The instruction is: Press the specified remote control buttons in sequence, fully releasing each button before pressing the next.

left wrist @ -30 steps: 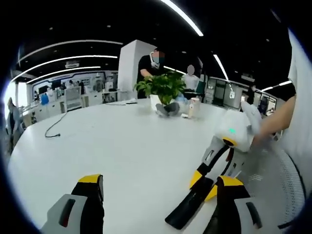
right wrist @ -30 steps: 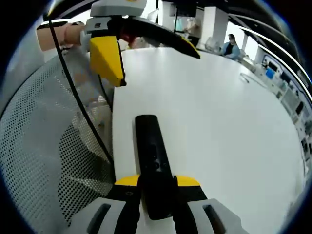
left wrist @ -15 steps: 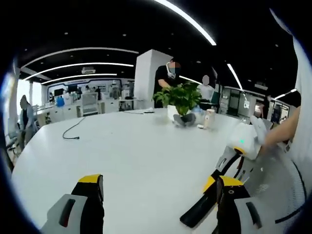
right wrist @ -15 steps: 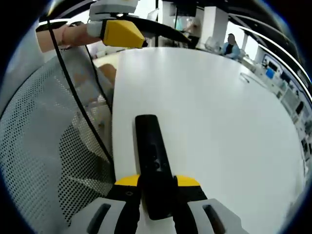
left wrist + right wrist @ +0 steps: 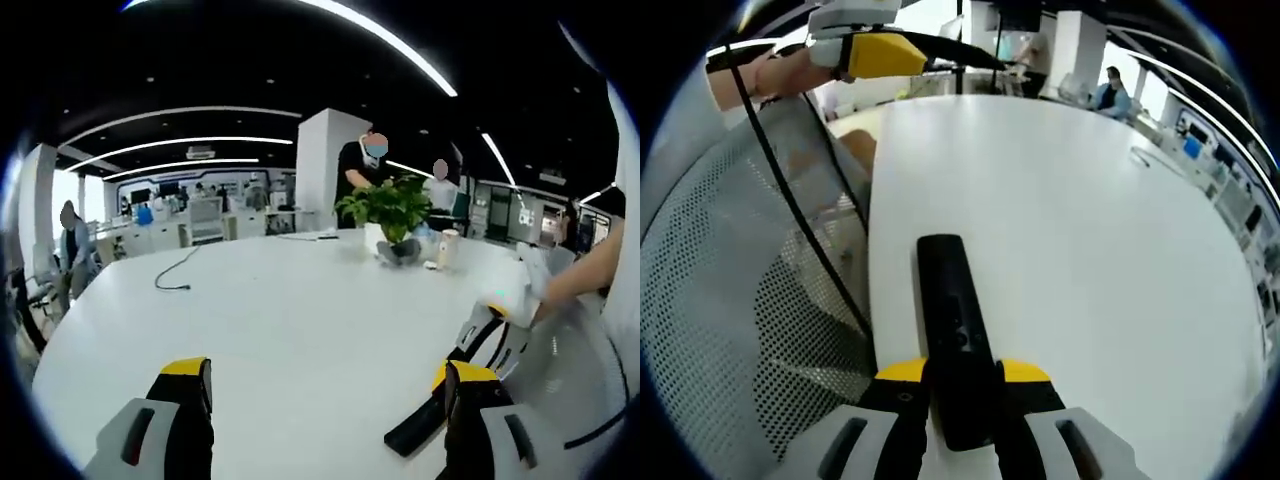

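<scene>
A long black remote (image 5: pixel 950 310) lies lengthwise on the white table (image 5: pixel 1090 230), near its edge. My right gripper (image 5: pixel 962 378) is shut on the remote's near end, yellow fingertips on either side. In the left gripper view that remote (image 5: pixel 415 435) pokes out low on the right, held by my right gripper (image 5: pixel 462 352) with a hand behind it. My left gripper (image 5: pixel 325 400) is open, its jaws wide apart with nothing between them, above the table (image 5: pixel 300 320). The right gripper view has my left gripper (image 5: pixel 902 55) raised at the top left, well clear of the remote.
A grey mesh chair (image 5: pixel 740 300) with a black cable crosses the left of the right gripper view. A potted plant (image 5: pixel 395 205), a cup (image 5: pixel 447 248) and a loose cable (image 5: pixel 175 275) sit at the table's far side. People stand behind the plant.
My left gripper has lifted up and away from the table beside the remote. The right gripper and the remote have stayed put.
</scene>
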A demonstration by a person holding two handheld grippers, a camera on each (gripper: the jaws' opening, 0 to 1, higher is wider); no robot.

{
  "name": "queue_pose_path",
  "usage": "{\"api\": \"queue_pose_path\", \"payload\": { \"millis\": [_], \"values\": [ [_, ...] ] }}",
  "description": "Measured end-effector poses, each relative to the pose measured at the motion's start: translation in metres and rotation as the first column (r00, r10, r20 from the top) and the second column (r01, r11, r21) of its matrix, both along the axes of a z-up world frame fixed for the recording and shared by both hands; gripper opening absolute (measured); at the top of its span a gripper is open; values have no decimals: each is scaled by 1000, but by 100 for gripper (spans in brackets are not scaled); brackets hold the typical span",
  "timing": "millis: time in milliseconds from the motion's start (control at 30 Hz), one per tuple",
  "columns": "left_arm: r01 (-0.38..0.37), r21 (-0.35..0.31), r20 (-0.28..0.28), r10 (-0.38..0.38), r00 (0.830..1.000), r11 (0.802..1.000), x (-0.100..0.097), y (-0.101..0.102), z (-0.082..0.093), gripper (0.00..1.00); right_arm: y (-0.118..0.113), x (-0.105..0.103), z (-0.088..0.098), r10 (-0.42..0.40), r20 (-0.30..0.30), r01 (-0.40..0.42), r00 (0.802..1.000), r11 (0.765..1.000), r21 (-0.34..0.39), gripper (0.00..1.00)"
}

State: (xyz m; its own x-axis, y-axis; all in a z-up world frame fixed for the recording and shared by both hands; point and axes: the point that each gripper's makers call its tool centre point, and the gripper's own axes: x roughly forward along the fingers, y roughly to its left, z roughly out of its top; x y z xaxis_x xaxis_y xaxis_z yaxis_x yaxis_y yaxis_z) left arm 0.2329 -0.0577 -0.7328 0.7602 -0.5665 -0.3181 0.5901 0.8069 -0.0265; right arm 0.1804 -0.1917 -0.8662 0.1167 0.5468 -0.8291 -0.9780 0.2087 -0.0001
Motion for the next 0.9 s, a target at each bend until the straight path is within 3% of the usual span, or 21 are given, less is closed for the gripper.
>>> {"api": "queue_pose_path", "payload": {
  "millis": [533, 633, 733, 900],
  "values": [
    [-94, -38, -12, 94, 996, 995, -22, 11, -5, 100, 0, -1, 1, -22, 2, 22, 1000, 1000, 0, 23],
    [-91, -3, 26, 91, 996, 996, -21, 11, -5, 100, 0, 0, 1, -30, 4, 30, 1000, 1000, 2, 23],
    [-63, -20, 48, 64, 997, 998, -22, 6, -1, 100, 0, 0, 1, -39, 4, 39, 999, 999, 4, 23],
    [-79, 9, 93, 78, 993, 997, -20, 10, 2, 100, 0, 1, 1, -49, 1, 49, 999, 999, 9, 23]
  ]
}}
